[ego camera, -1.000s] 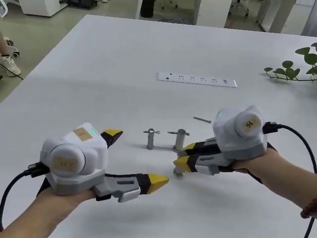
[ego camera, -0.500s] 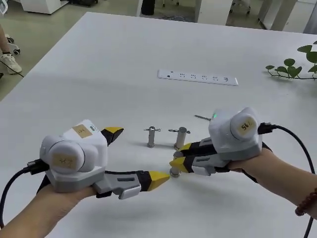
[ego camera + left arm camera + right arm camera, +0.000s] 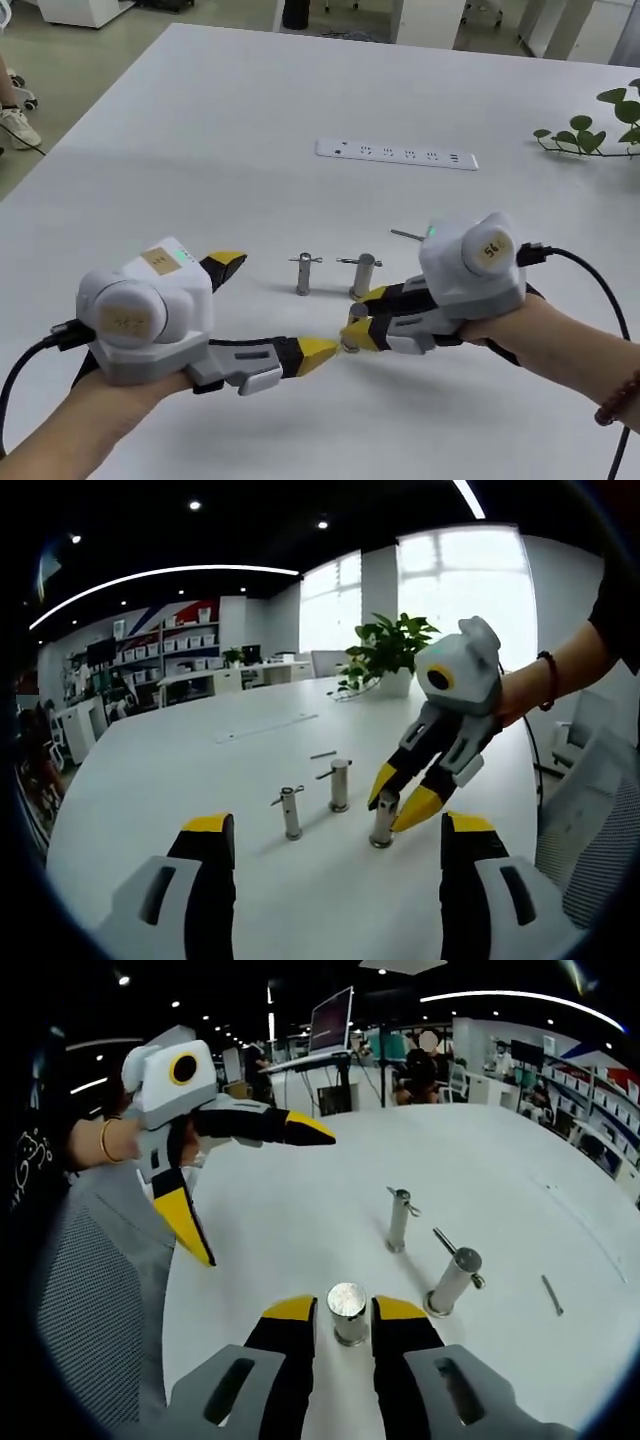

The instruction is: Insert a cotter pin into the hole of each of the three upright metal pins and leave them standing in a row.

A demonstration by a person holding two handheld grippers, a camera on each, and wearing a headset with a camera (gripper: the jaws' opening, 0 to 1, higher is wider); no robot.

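Now the wide-open left gripper (image 3: 273, 306) has neared the right gripper (image 3: 366, 314), clamped on a metal pin (image 3: 347, 1312).

1. 3 metal pins, all upright: left pin (image 3: 304, 276) and middle pin (image 3: 364, 279) at centre of the head view, near pin (image 3: 347, 1310) at bottom centre of the right gripper view.
2. 3 cotter pins: first cotter pin (image 3: 306, 260) through the left pin, second cotter pin (image 3: 350, 263) through the middle pin, loose cotter pin (image 3: 407, 236) flat on the table (image 3: 200, 150), right of centre.
3. Pins carrying a cotter: 2 of 3.
4. 1 power strip (image 3: 394, 155), upper centre.
5. 1 plant (image 3: 595, 130), upper right edge.
6. 2 grippers: left gripper (image 3: 275, 305) lower left, right gripper (image 3: 360, 315) lower right.
7. 2 hands: left hand (image 3: 120, 410) and right hand (image 3: 505, 325), one per gripper.
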